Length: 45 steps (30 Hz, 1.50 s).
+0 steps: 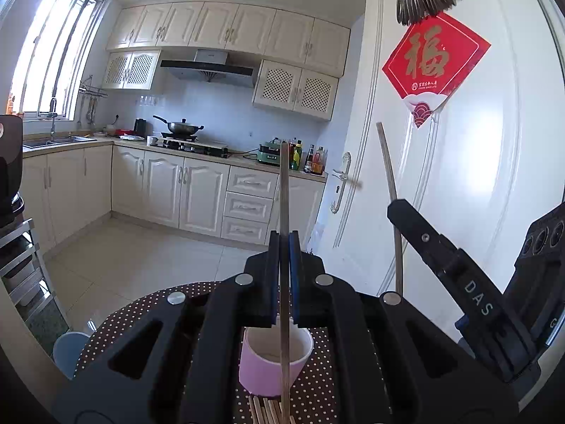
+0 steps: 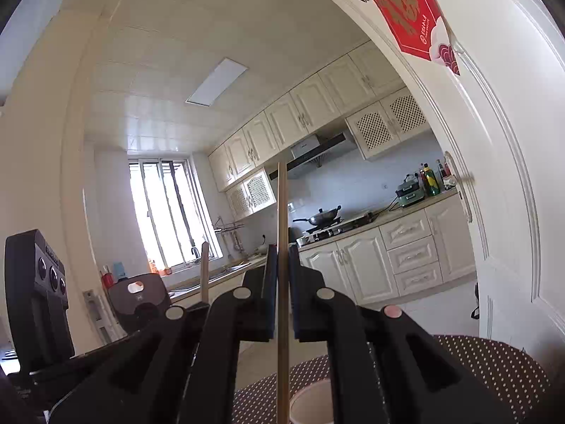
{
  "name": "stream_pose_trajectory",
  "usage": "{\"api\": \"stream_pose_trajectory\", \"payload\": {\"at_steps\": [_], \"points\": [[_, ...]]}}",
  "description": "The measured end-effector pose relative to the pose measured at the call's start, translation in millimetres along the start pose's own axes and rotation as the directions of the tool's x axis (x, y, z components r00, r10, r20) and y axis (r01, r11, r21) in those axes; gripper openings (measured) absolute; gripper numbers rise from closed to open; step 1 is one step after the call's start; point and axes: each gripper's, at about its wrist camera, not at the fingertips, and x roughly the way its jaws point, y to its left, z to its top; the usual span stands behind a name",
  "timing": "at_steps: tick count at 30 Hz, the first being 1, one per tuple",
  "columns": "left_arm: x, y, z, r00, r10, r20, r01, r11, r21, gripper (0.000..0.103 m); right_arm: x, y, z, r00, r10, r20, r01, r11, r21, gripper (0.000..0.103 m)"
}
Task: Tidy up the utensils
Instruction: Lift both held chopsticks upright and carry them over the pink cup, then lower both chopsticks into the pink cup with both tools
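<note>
1. Left tool [image 1: 284,247], black with blue pads, is clamped on a thin, pale wooden chopstick [image 1: 284,190]. Long axis upright; upper end points at the ceiling, lower end hangs in front of the cup.
2. Right tool [image 2: 282,265], same build, is clamped on a second straight wooden chopstick [image 2: 282,212], also upright in its own view. From the left wrist view it leans slightly.
3. Pink cylindrical cup with white interior [image 1: 272,360] stands upright on the surface, below the left tool.
4. Loose wooden chopsticks [image 1: 266,411] lie flat in a row just beside the cup's base.
5. Surface wears a dark brown cloth with white polka dots [image 1: 116,321]; rounded edge.
</note>
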Motion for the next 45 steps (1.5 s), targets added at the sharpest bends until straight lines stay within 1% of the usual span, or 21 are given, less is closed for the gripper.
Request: {"api": "stream_pose_trajectory", "payload": {"at_steps": [2, 6, 12, 15, 20, 23, 26, 28, 30, 35, 39, 45], "points": [[8, 1, 2, 1.000, -0.010, 0.000, 0.010, 1.000, 0.003, 0.006, 8, -3, 2, 1.000, 0.001, 0.009, -0.001, 1.000, 0.010, 0.005], [22, 1, 7, 1.000, -0.002, 0.013, 0.002, 1.000, 0.007, 0.006, 24, -8, 5, 1.000, 0.014, 0.028, -0.015, 1.000, 0.020, 0.005], [38, 1, 19, 0.998, 0.009, 0.058, -0.011, 1.000, 0.023, 0.006, 43, -11, 3, 0.999, 0.009, 0.044, -0.009, 1.000, -0.003, 0.005], [50, 2, 25, 0.998, 0.005, 0.062, -0.006, 1.000, 0.022, 0.006, 53, -16, -3, 0.999, -0.015, 0.049, 0.015, 1.000, 0.003, 0.005], [64, 6, 32, 0.997, 0.009, 0.070, -0.010, 1.000, 0.010, 0.006, 65, -23, -10, 0.999, -0.030, 0.039, 0.029, 0.999, 0.015, 0.005], [66, 9, 34, 0.995, 0.025, 0.094, -0.026, 1.000, 0.011, 0.006, 69, -26, -15, 0.999, -0.034, 0.034, 0.034, 0.999, 0.023, 0.006], [69, 12, 32, 0.994, 0.036, 0.101, -0.037, 0.999, 0.001, 0.006, 74, -27, -21, 0.998, -0.061, 0.023, 0.061, 0.998, 0.012, 0.006], [73, 12, 29, 0.994, 0.050, 0.098, -0.051, 0.999, 0.004, 0.006, 76, -28, -24, 0.997, -0.070, 0.023, 0.070, 0.997, 0.011, 0.006], [80, 13, 24, 0.994, 0.065, 0.085, -0.065, 0.998, 0.004, 0.006, 78, -25, -28, 0.996, -0.085, 0.016, 0.085, 0.996, -0.019, 0.005], [89, 16, 17, 0.995, 0.076, 0.065, -0.075, 0.997, -0.010, 0.006, 84, -27, -37, 0.995, -0.103, 0.002, 0.103, 0.994, -0.045, 0.005], [92, 18, 11, 0.995, 0.090, 0.053, -0.090, 0.996, -0.004, 0.006, 86, -26, -44, 0.991, -0.131, -0.009, 0.130, 0.989, -0.071, 0.005], [95, 21, -1, 0.996, 0.090, 0.018, -0.089, 0.996, -0.010, 0.006, 87, -25, -50, 0.990, -0.140, -0.027, 0.137, 0.986, -0.093, 0.005]]}}
